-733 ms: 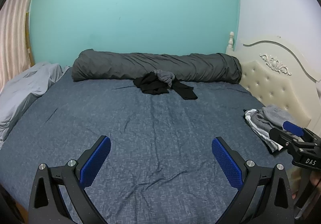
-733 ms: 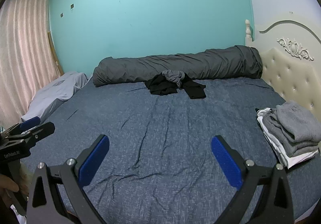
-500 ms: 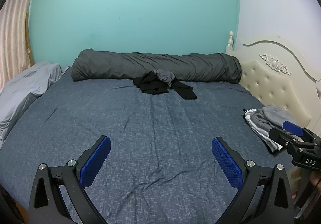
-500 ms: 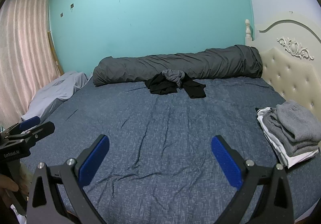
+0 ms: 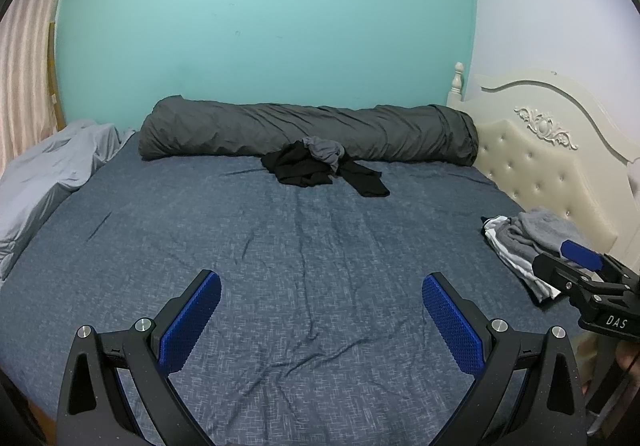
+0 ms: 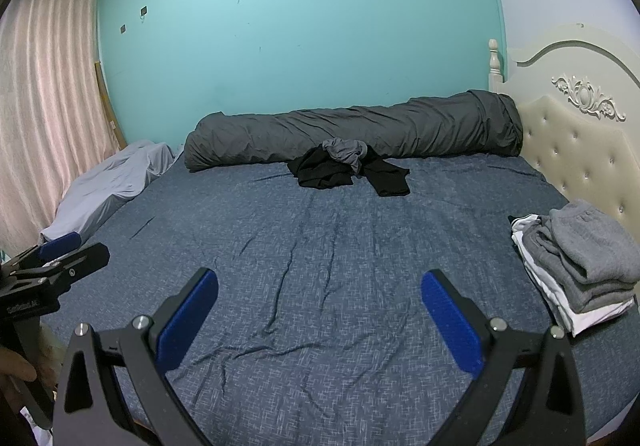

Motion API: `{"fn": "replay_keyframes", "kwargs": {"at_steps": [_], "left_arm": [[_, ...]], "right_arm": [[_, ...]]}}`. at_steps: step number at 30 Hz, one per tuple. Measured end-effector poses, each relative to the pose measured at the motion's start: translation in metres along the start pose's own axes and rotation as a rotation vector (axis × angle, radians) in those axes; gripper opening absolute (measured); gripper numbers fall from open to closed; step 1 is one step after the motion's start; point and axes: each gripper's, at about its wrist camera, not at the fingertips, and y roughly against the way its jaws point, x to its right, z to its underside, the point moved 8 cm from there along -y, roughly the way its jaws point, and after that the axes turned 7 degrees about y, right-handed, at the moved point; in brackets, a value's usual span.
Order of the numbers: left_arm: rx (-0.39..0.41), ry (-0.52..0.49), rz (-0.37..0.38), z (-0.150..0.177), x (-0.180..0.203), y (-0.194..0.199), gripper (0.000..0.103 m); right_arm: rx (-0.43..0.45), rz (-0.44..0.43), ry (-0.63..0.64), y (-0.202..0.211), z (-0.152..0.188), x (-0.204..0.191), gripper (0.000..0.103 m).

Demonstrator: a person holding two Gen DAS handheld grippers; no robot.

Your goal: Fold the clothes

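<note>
A loose pile of black and grey clothes (image 5: pixel 320 166) lies at the far middle of the blue bed sheet (image 5: pixel 304 254), against a rolled dark grey duvet; it also shows in the right wrist view (image 6: pixel 348 166). A folded stack of grey and white clothes (image 6: pixel 576 266) sits at the bed's right side, also in the left wrist view (image 5: pixel 528 242). My left gripper (image 5: pixel 320 310) is open and empty over the near part of the bed. My right gripper (image 6: pixel 318 308) is open and empty too, beside it.
The rolled dark grey duvet (image 5: pixel 308 134) lies along the teal wall. A cream padded headboard (image 5: pixel 540 166) stands at the right. A light grey sheet (image 5: pixel 48 174) is bunched at the left, next to a pink curtain (image 6: pixel 44 126).
</note>
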Motion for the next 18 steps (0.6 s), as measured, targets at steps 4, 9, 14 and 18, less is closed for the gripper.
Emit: {"fn": "replay_keyframes", "kwargs": {"at_steps": [4,9,14,18], "left_arm": [[-0.001,0.002,0.001,-0.0003,0.0002,-0.0016,0.103],[-0.002,0.000,0.001,0.0001,0.0012,-0.0018,0.103],[-0.002,0.001,0.001,-0.0003,-0.0006,-0.0025,0.103],[0.000,-0.001,-0.001,-0.0010,0.0000,-0.0021,0.103]], "right_arm": [[0.000,0.000,-0.002,0.0009,-0.0005,0.0013,0.102],[0.001,0.002,-0.004,0.0018,0.0001,0.0035,0.102],[-0.001,0.002,-0.005,0.0020,-0.0007,0.0050,0.102],[-0.002,0.001,-0.004,0.0017,-0.0020,0.0055,0.102]]}}
